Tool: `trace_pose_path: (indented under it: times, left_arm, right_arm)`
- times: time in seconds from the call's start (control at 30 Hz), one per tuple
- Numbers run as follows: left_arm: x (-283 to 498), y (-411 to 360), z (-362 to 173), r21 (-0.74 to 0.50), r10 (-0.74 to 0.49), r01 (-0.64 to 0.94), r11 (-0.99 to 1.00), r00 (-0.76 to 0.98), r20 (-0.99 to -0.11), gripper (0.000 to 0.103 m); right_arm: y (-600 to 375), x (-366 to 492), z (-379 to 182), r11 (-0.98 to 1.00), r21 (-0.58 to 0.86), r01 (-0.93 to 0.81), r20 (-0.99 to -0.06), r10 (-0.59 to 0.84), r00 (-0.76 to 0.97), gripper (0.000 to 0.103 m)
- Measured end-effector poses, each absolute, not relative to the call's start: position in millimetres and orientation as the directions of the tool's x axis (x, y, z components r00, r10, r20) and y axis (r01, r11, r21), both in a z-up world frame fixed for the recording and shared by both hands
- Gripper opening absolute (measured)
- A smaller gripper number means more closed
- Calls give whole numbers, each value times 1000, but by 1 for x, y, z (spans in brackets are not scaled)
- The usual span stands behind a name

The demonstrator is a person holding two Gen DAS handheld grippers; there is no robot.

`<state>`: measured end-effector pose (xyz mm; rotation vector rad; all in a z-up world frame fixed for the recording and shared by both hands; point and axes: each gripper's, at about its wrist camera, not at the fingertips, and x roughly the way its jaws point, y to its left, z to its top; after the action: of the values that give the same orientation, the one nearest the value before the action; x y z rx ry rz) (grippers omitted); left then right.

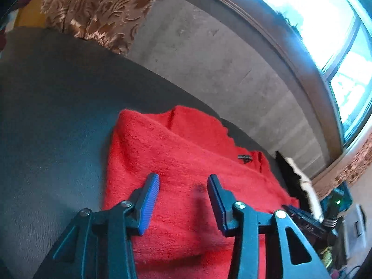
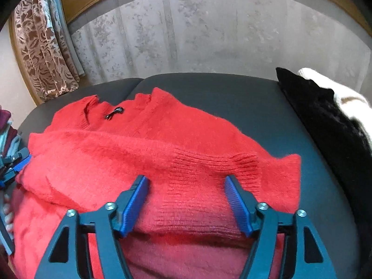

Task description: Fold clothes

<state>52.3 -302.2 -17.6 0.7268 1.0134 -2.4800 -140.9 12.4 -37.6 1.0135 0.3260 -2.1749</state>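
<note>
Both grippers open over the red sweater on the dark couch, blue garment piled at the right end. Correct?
One thing is off: the pile at the right end is black with something white on it, not blue; the right wrist view shows it. The rest holds: the left gripper and right gripper are both open over the red sweater on the dark couch.

No legible text; red sweater's [image 1: 186,158] dark neck label [image 1: 244,157] unreadable.
</note>
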Motion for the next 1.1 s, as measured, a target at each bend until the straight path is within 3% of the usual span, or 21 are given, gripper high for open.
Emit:
trace_pose_path:
  times: [0.17,0.37,0.5,0.57,0.63,0.87,1.0,1.1]
  left_arm:
    - [41,-302,-3,-479,-150,526,-702,-768,-623,45]
    - [43,-313,21,-492,-162,501,-712,-799,-579,48]
    - [-5,-328,22,-453,-124,524,-721,-742,-659,48]
    - [-21,-335,5,-371,-178,597,-711,-664,-726,42]
    - [-19,-335,0,-367,-212,598,-713,-683,-699,42]
    - [-32,-331,0,-276,-274,631,-725,-632,-725,41]
    - [-46,-323,9,-111,-334,633,-766,-539,-773,43]
    - [-20,-309,27,-159,-340,648,-745,-574,-745,45]
  right_arm:
    - [2,-143,-39,-729,35,683,-744,-475,-470,74]
    - [5,-139,-39,-729,36,683,-734,-483,-477,75]
    - [4,-137,-39,-731,35,682,-731,-484,-482,75]
    - [5,-137,-39,-731,36,682,-729,-486,-482,75]
    - [5,-137,-39,-731,36,682,-727,-488,-484,75]
    - [4,-137,-41,-732,38,680,-725,-488,-486,77]
    - [5,-138,-41,-731,56,680,-725,-498,-475,78]
    - [8,-140,-41,-712,106,694,-722,-536,-439,87]
